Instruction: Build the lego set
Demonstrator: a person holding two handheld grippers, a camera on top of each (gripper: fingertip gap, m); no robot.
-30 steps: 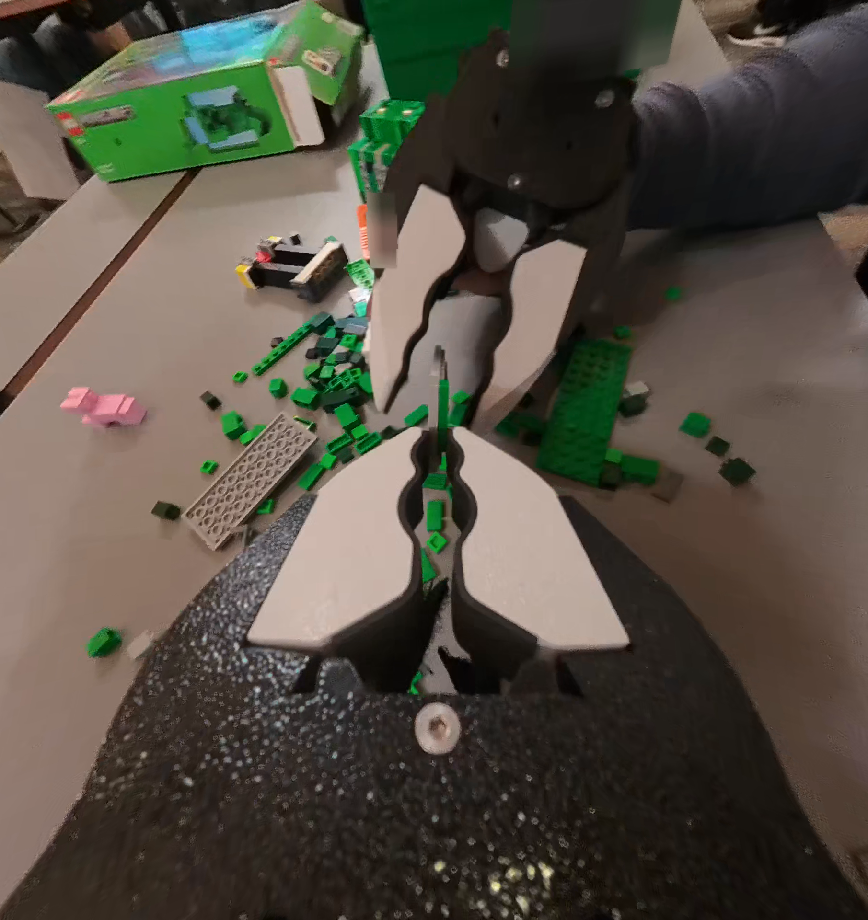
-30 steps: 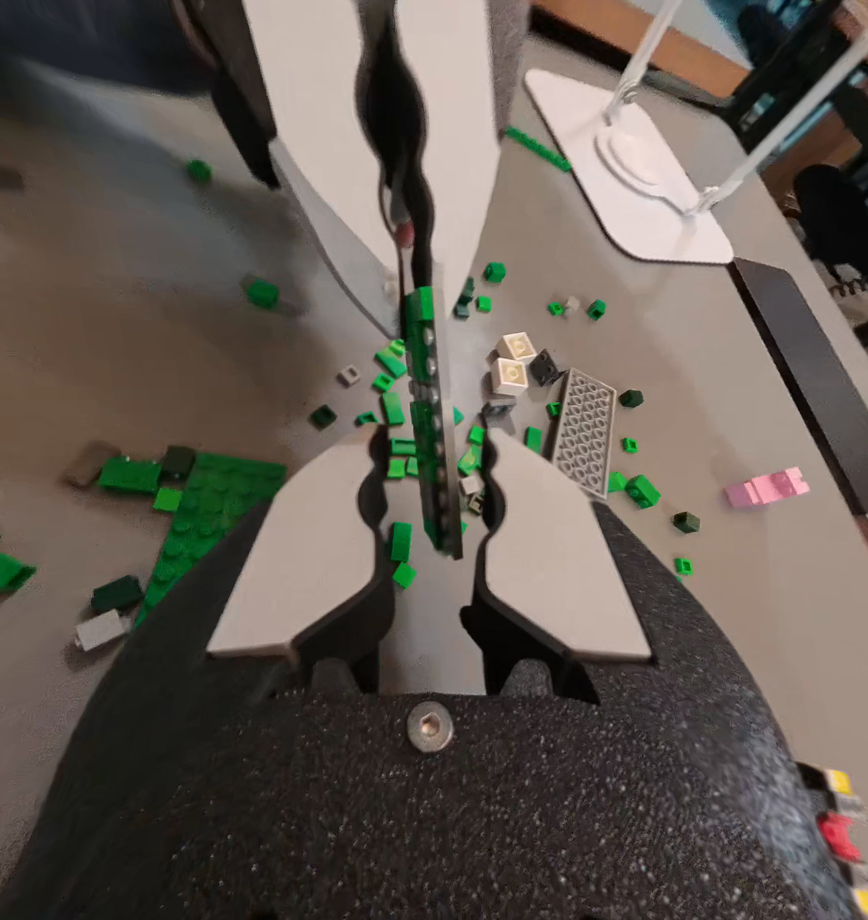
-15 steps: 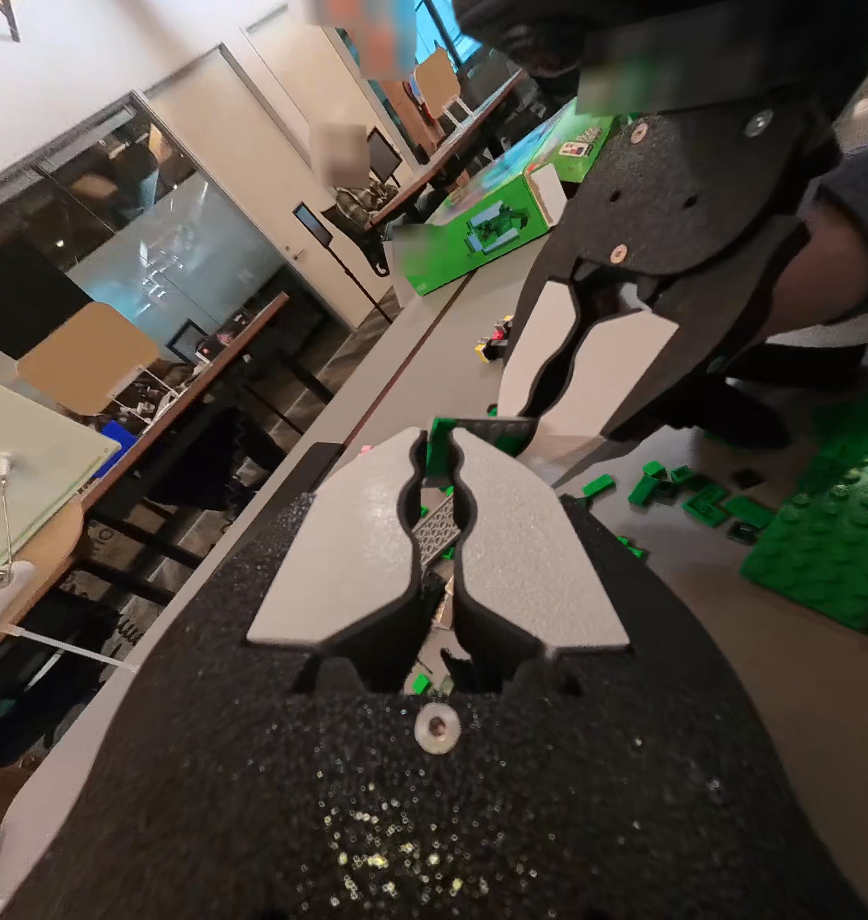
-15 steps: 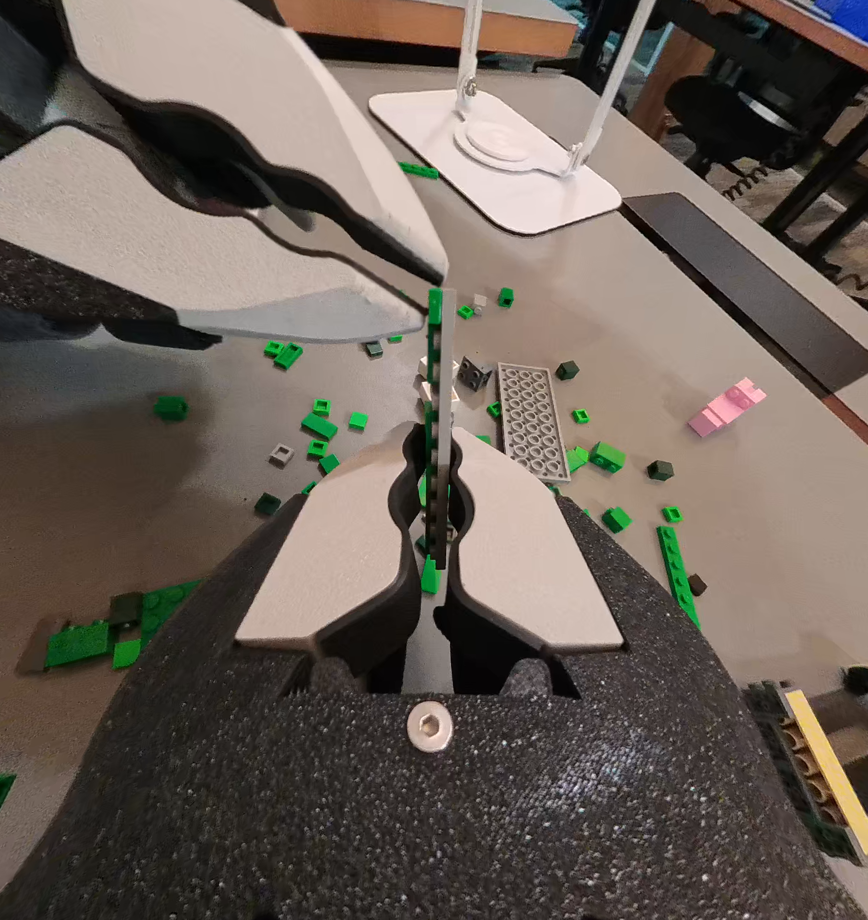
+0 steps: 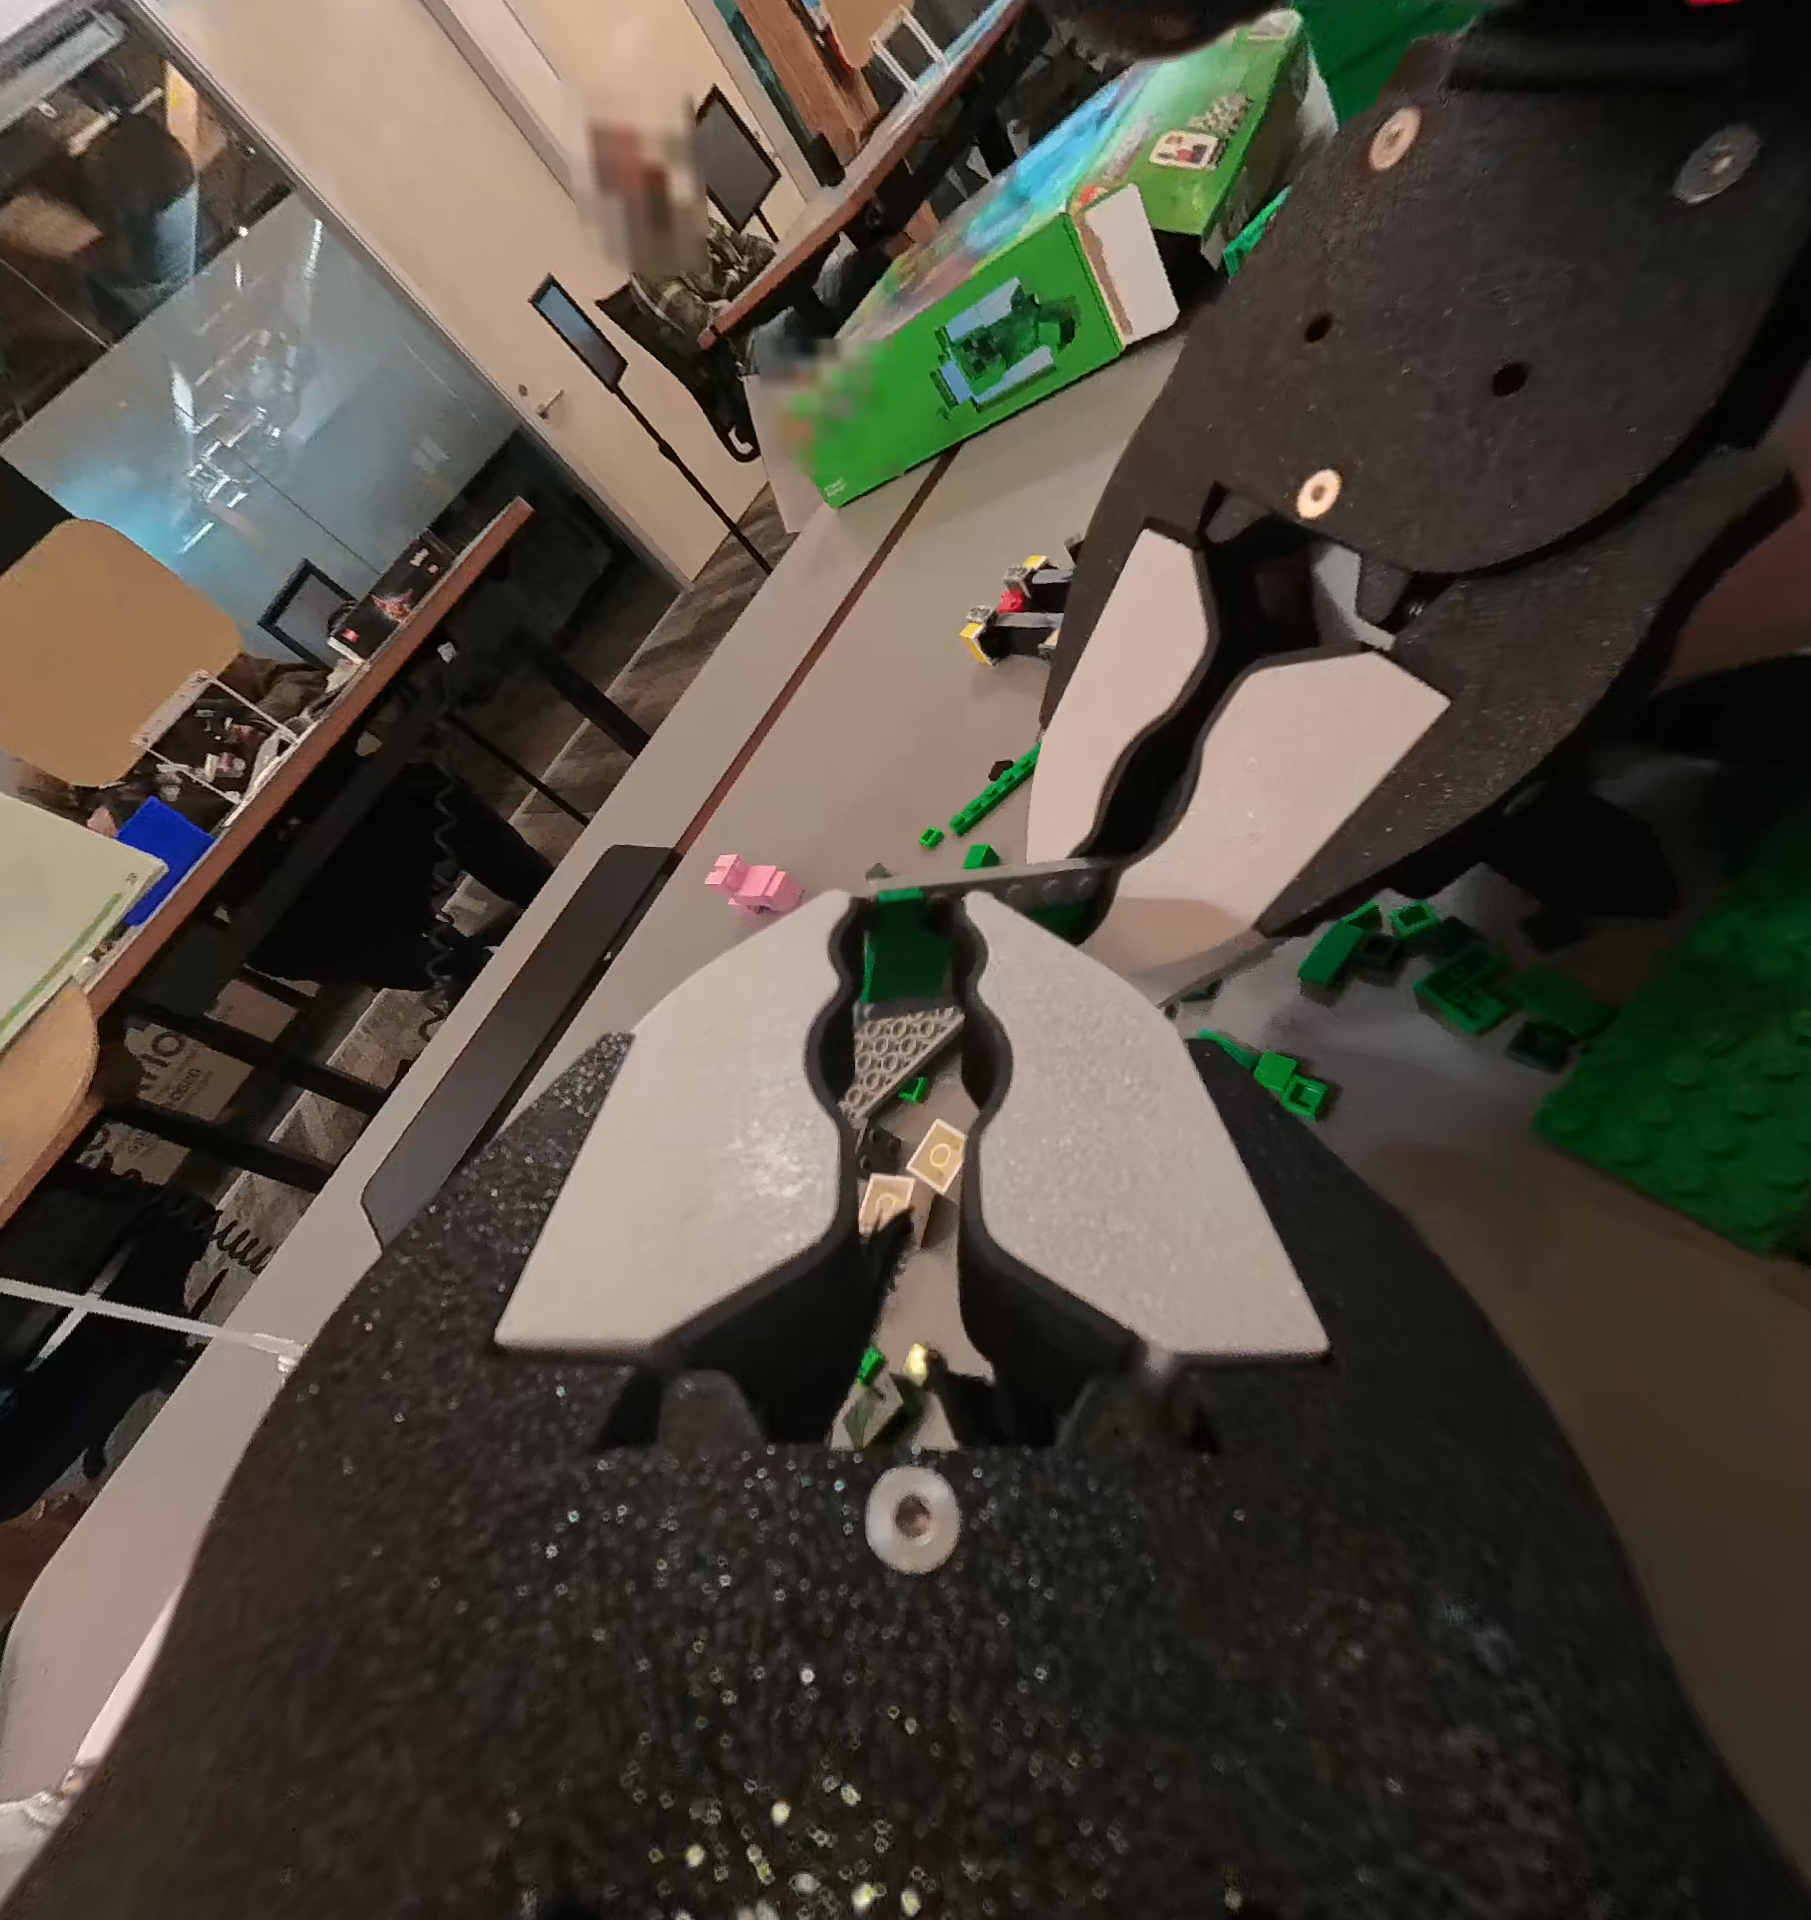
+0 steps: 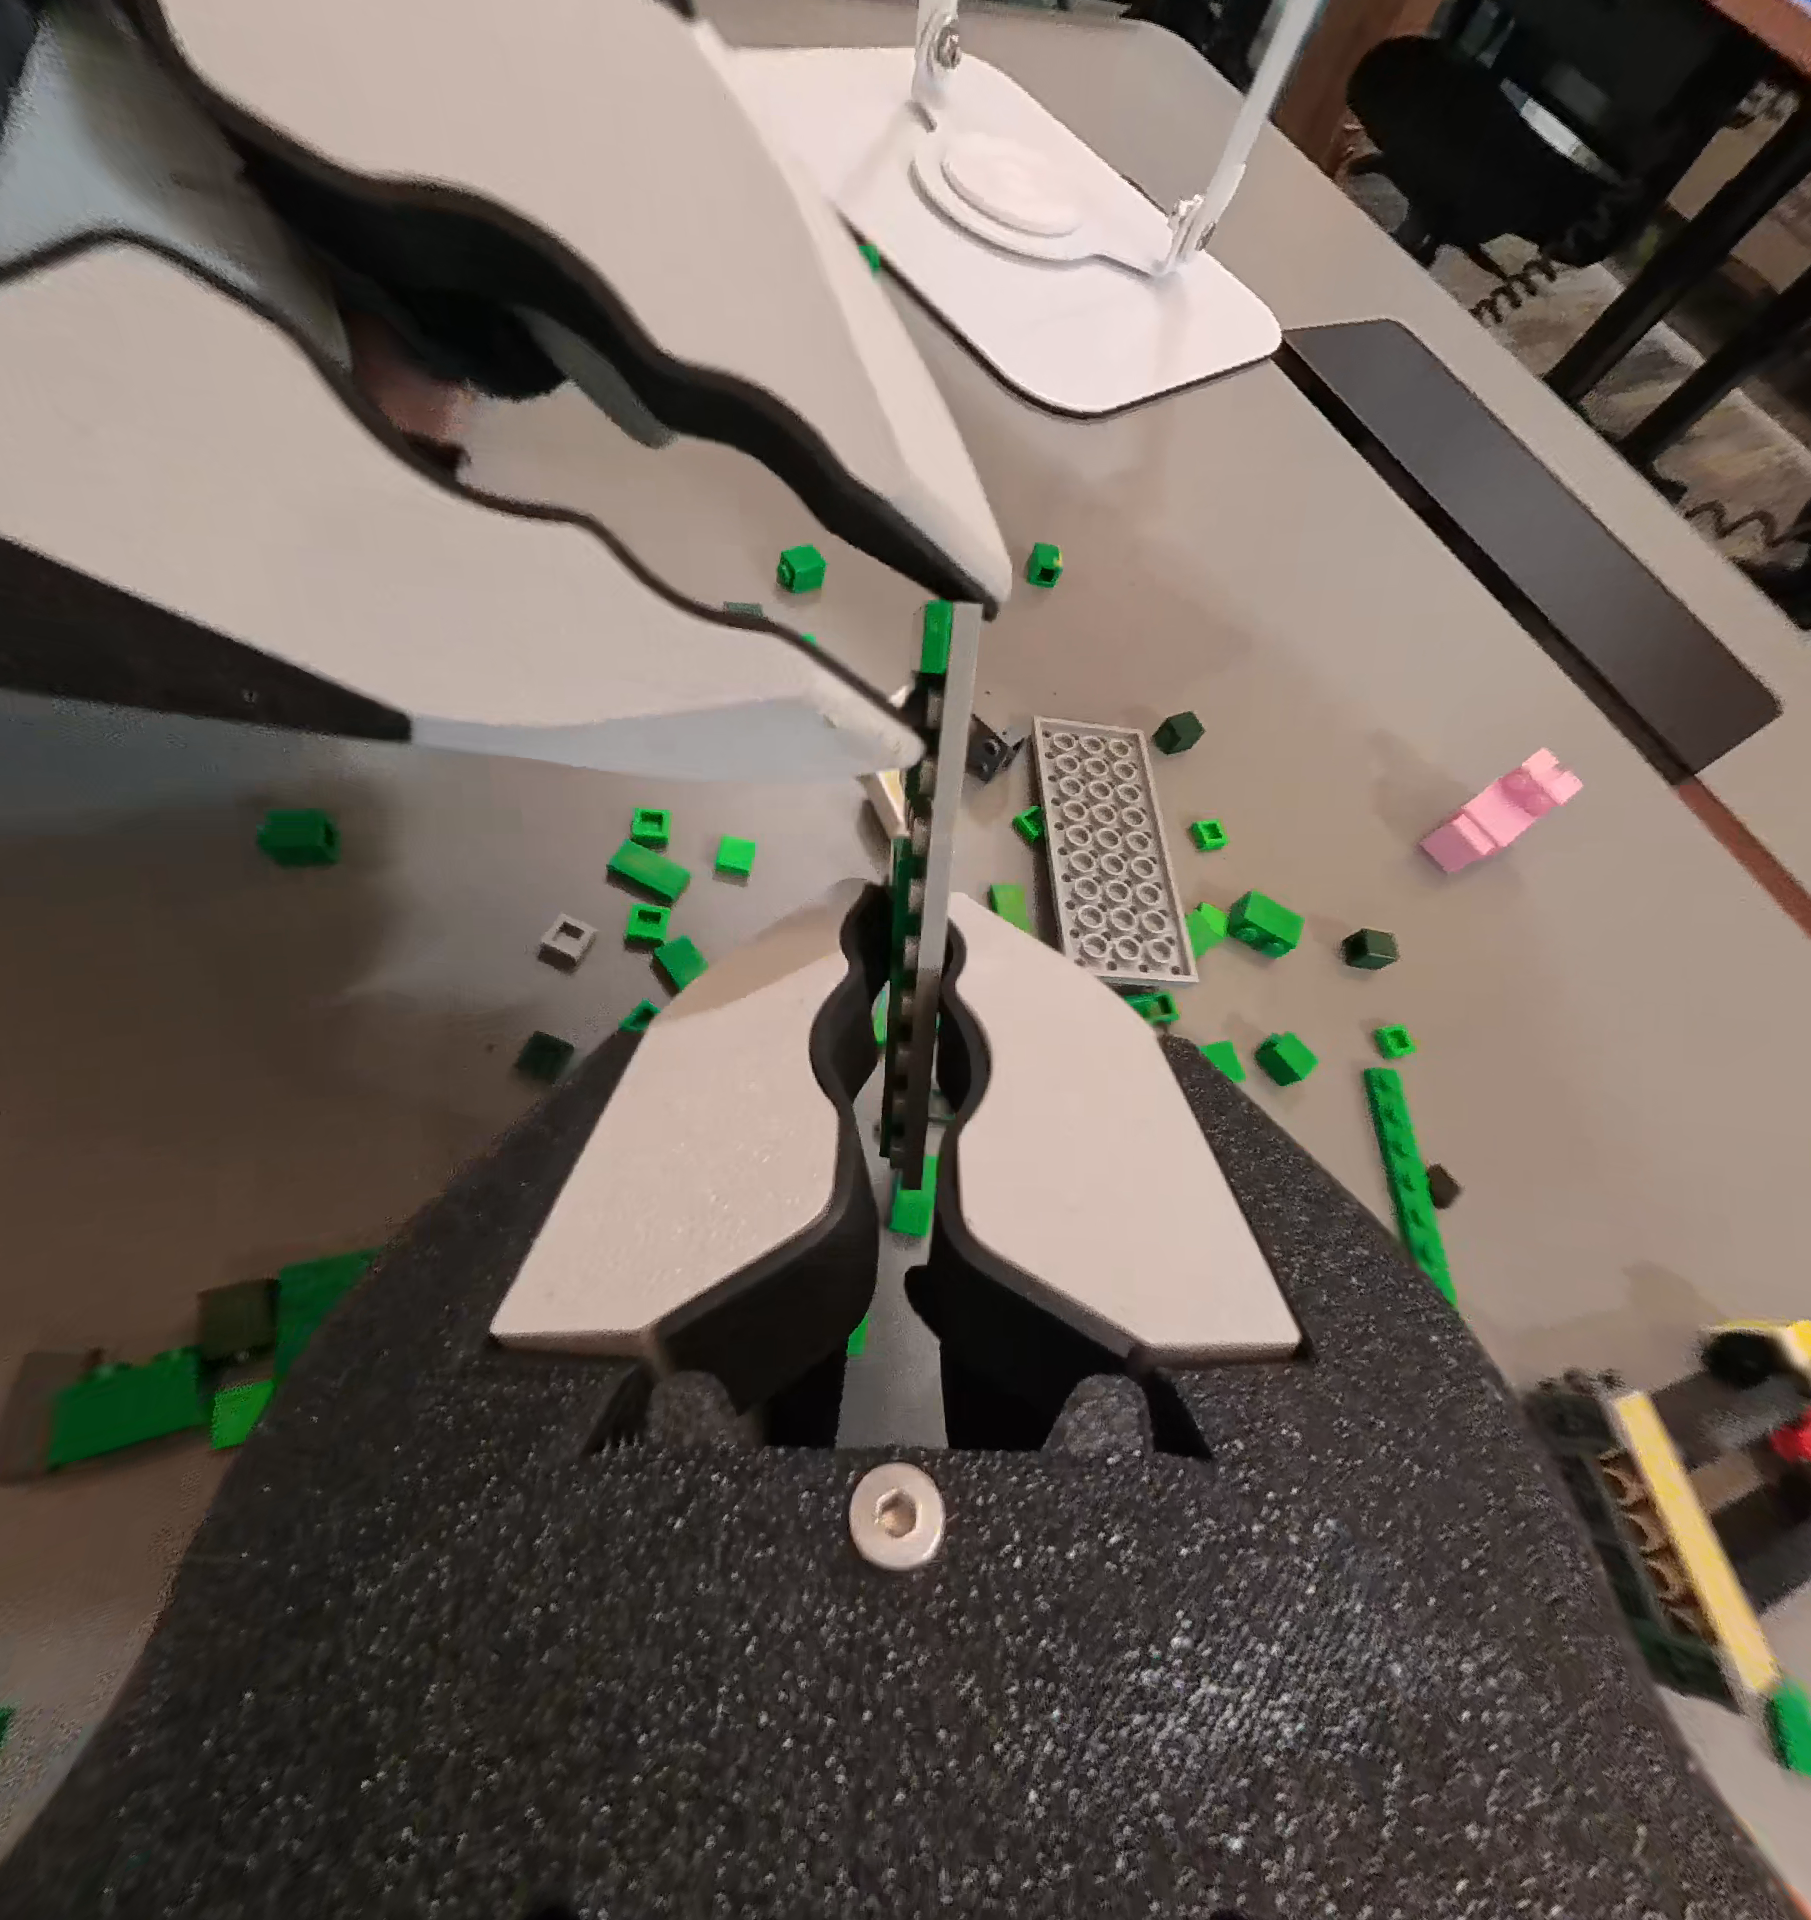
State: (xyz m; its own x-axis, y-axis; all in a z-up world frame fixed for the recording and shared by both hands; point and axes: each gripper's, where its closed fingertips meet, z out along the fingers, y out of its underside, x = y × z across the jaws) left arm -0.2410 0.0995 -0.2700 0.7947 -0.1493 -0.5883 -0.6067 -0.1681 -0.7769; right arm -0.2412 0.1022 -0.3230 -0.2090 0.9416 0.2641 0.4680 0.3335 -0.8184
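A long thin grey plate with green pieces on one face (image 6: 940, 831) is held edge-on above the table. My right gripper (image 6: 908, 896) is shut on its near half. My left gripper (image 6: 948, 670) comes in from the upper left, its fingertips slightly apart, straddling the plate's far end. In the left wrist view my left gripper (image 5: 908, 904) has a green piece (image 5: 901, 956) of that end between its parted jaws. The plate (image 5: 1036, 883) runs right from there to my right gripper (image 5: 1109, 878).
Loose green bricks lie scattered on the grey table. Also on it are a grey plate (image 6: 1109, 852), a pink piece (image 6: 1498, 810), a long green strip (image 6: 1410, 1184), a black-yellow-red build (image 6: 1711, 1455), a white lamp base (image 6: 1036, 208), a green baseplate (image 5: 1732, 1060) and the green box (image 5: 984, 353). My hands' fingertips stand some 5 cm from each other. From either gripper's tips it is about 35 cm to the white lamp base (image 6: 1036, 208).
My right gripper closed on the plate about half a second ago. My left gripper rolled onto its side, and its jaws now stand wider than before.
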